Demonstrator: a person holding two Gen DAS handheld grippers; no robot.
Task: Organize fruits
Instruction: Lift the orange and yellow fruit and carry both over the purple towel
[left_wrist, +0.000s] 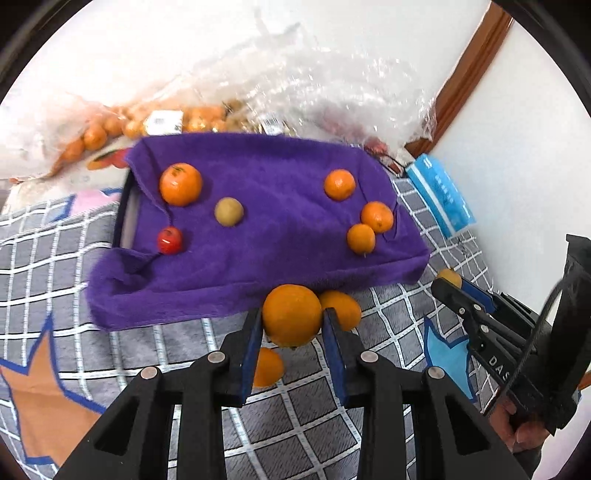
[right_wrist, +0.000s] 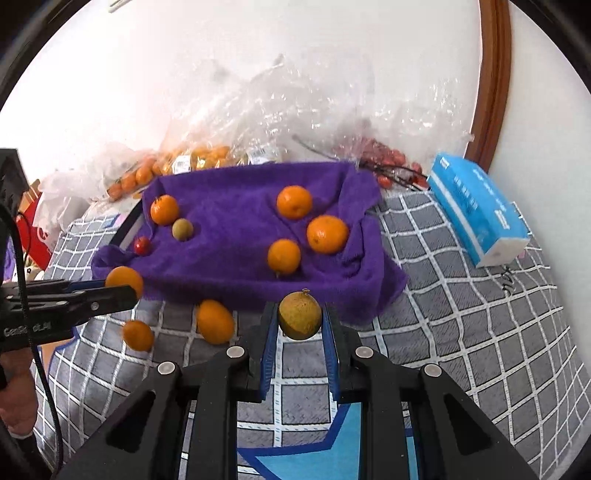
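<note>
The left gripper is closed on an orange, which is pinched between both blue pads and held clear of the checked cover. The right gripper is likewise closed, on a yellow-green fruit held above the same cover.

Just beyond the held pieces, two further oranges are noted loose on the cover, one near the cloth's front edge and a smaller one beside it.

On the purple towel, two groups are observed. At its right side, three oranges lie close together. At its left side, an orange, a yellow-green fruit and a small red fruit are set near one another.

Behind the towel, clear bags holding more oranges and red fruit are seen; whether these belong to the job cannot be told.

The task is judged partly done: six pieces are laid out, two are in transit, and at least two remain uncollected.
</note>
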